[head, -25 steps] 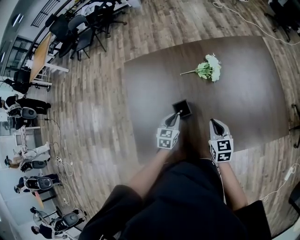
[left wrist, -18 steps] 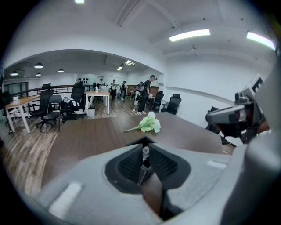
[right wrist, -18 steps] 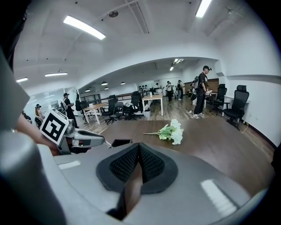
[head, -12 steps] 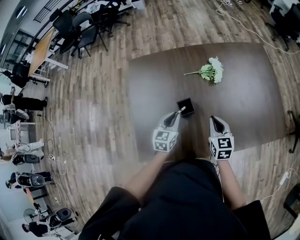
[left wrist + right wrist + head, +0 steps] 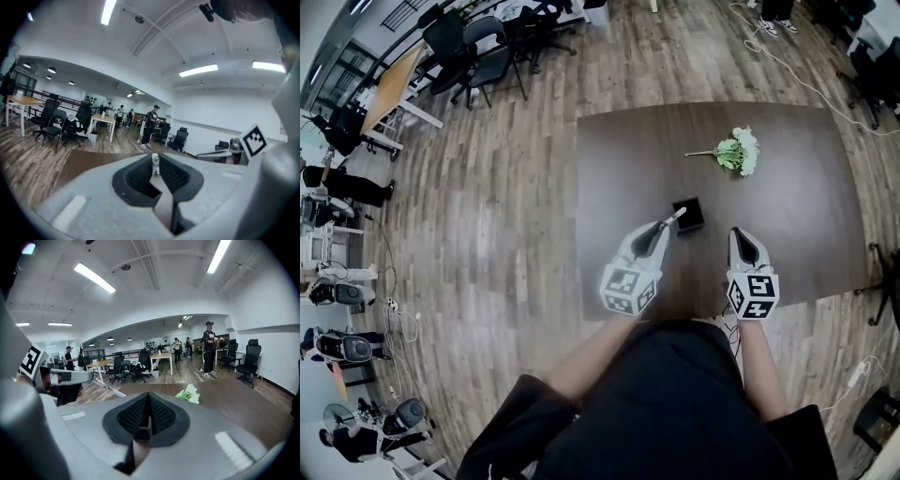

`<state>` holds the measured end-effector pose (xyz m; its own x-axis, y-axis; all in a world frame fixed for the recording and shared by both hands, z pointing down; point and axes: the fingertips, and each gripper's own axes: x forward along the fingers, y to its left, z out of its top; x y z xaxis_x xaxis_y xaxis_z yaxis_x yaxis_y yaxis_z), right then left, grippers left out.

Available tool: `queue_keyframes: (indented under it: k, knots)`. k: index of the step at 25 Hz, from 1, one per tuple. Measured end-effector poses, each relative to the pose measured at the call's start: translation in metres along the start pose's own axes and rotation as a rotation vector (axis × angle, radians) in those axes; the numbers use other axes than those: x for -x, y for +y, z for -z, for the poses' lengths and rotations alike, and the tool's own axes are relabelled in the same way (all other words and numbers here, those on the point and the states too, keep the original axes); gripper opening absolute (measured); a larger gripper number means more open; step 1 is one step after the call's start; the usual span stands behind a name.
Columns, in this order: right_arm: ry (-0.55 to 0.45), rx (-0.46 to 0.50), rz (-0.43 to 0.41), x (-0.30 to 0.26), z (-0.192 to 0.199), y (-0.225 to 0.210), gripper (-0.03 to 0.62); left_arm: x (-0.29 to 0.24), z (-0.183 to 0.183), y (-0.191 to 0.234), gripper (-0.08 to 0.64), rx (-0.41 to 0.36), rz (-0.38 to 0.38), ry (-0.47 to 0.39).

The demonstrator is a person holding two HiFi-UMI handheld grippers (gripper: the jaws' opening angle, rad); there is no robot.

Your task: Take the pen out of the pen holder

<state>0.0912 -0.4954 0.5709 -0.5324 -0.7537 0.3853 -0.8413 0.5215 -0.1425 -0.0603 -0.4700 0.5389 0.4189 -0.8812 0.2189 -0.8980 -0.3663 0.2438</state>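
**Pen gripped in the left tool at the holder's edge**

The left tool (image 5: 662, 228) is clamped narrow on the pen (image 5: 676, 217). The pen's pale end reaches the near-left edge of the black pen holder (image 5: 690, 215); I cannot tell whether it is still inside. The holder stands on the dark bench (image 5: 619, 169). Farther back lies a bunch of flowers (image 5: 738, 150). The right tool (image 5: 741, 240) hovers near the holder, jaws together on nothing.

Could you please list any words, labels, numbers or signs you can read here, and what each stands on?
None can be read. The cubes on the left tool and right tool carry only black-and-white square markers, no words. Nothing legible shows on the pen holder.
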Motion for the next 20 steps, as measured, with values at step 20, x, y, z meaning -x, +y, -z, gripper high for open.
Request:
queue_keyframes:
  k: [20]
  knots:
    - [-0.168,0.057,-0.159,-0.001,-0.083,0.190,0.000,0.191,-0.085,0.098,0.044,-0.104,-0.231,-0.216]
